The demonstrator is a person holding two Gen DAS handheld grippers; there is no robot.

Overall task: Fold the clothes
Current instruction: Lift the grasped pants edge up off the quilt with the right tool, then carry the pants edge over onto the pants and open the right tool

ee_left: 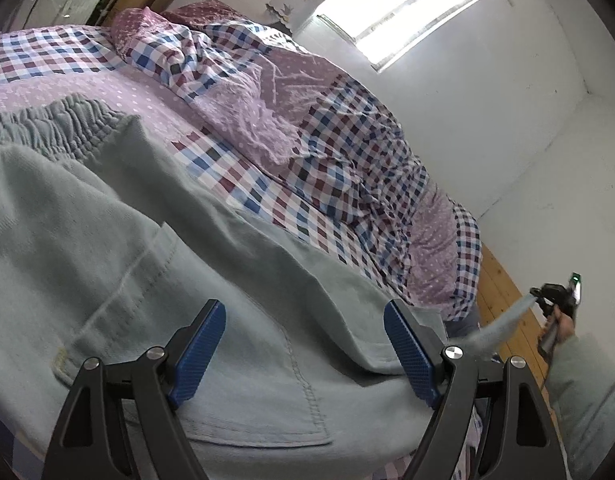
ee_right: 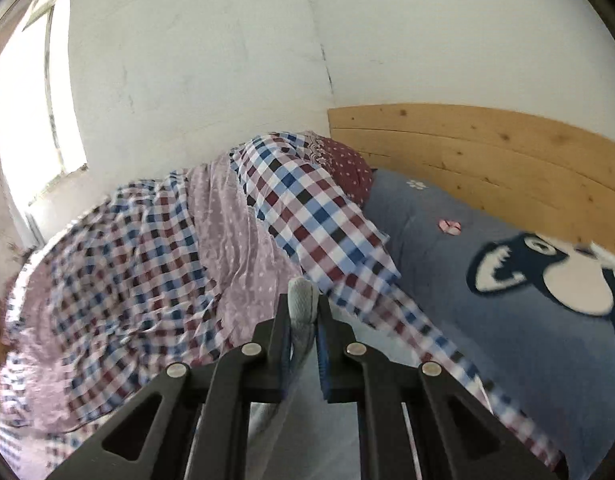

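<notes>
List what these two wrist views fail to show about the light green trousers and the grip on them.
- Trousers, left wrist view: legs cut off by lower edge.
- Right gripper, right wrist view: fingers hide how much fabric is pinched.
- Left wrist view: the lifted cloth is motion-blurred.

Pale green trousers (ee_left: 155, 240) lie spread on the bed, elastic waistband gathered at the far end. One end is lifted off the bed.

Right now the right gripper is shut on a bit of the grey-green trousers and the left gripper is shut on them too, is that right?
Not quite. The left gripper is open: the left wrist view shows its fingers wide apart over the trousers, gripping nothing. The right gripper is indeed shut on a bit of that cloth.
</notes>
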